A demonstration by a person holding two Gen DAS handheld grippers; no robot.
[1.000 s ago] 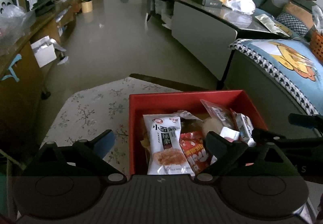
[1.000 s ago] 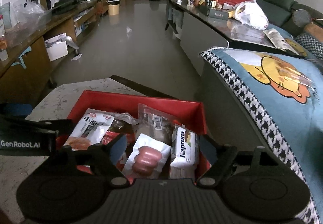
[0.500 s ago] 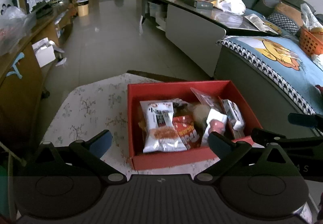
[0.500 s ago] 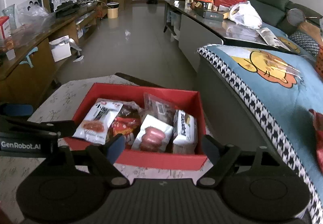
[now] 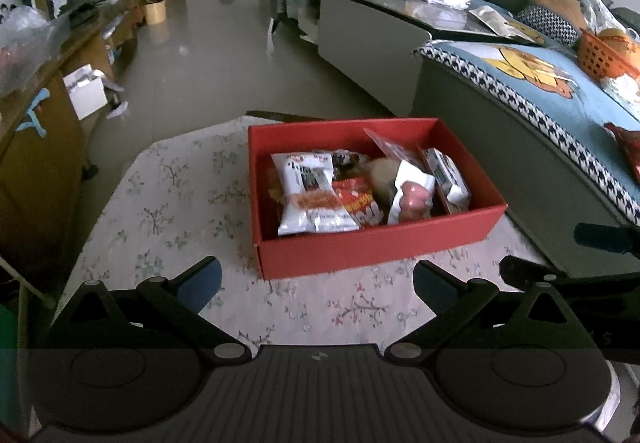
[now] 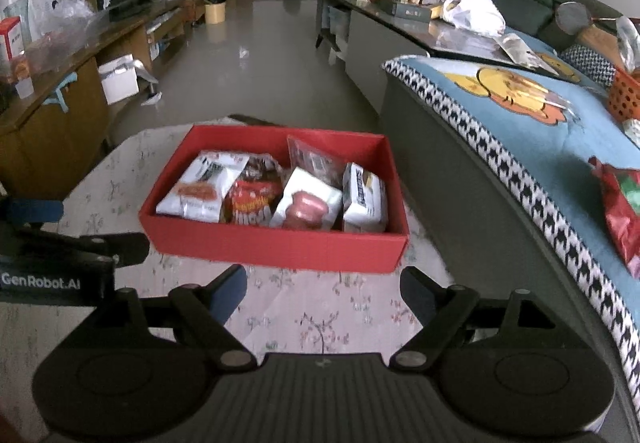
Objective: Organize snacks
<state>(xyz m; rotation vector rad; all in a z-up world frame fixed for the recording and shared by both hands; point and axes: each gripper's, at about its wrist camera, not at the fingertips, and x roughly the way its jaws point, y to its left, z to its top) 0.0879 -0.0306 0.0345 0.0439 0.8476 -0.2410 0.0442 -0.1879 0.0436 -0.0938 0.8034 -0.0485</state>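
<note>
Red box (image 6: 280,247) sits on floral tablecloth (image 5: 168,195), filled with snack packets: white noodle packet (image 6: 198,191) at box's left end, white Kaprons packet (image 6: 365,199) at right end. Left gripper (image 5: 316,283) and right gripper (image 6: 323,289) hover before box, jaws spread, empty. Sofa (image 6: 520,131) right of box.

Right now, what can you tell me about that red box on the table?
The red box is a shallow, open-topped rectangular tray, seemingly cardboard, sitting flat on the floral tablecloth near the sofa side. It holds several snack packets packed side by side: a white noodle packet, a red packet, a white sausage packet and a white carton. Neither gripper touches it.
</note>
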